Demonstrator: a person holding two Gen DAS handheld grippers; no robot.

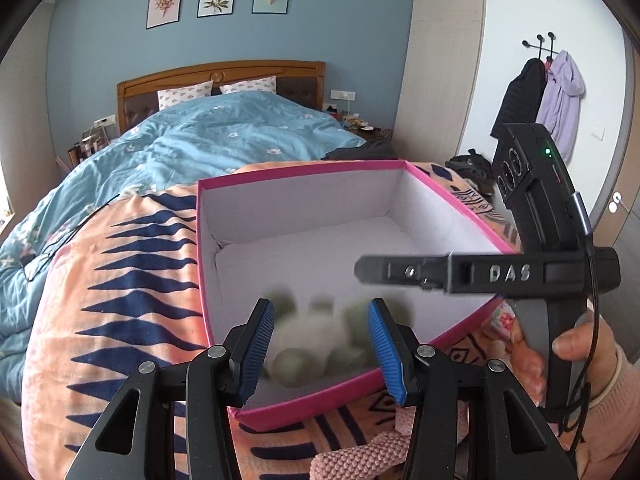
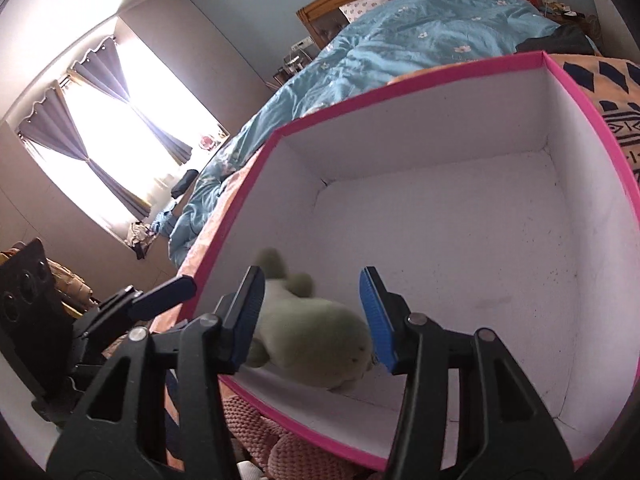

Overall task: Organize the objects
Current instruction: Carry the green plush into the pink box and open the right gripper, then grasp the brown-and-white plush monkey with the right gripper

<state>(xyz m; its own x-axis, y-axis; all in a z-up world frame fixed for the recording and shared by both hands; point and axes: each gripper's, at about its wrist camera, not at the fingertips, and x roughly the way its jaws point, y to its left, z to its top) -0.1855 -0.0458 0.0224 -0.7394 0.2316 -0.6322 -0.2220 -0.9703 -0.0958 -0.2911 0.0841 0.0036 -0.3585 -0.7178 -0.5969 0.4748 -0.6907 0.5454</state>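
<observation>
One pink-rimmed box (image 2: 436, 216) with a white interior stands on an orange and navy patterned blanket (image 1: 120, 280) on the bed. One green plush toy (image 2: 308, 332) lies on the box floor at the near wall, blurred in both views. In the right wrist view the toy sits between the two blue pads of the right gripper (image 2: 316, 316), whose jaws stand apart with no visible pad contact. In the left wrist view the left gripper (image 1: 322, 348) also frames the toy (image 1: 316, 340) with jaws apart, not gripping. One pink knitted item (image 1: 360, 452) lies below the box.
</observation>
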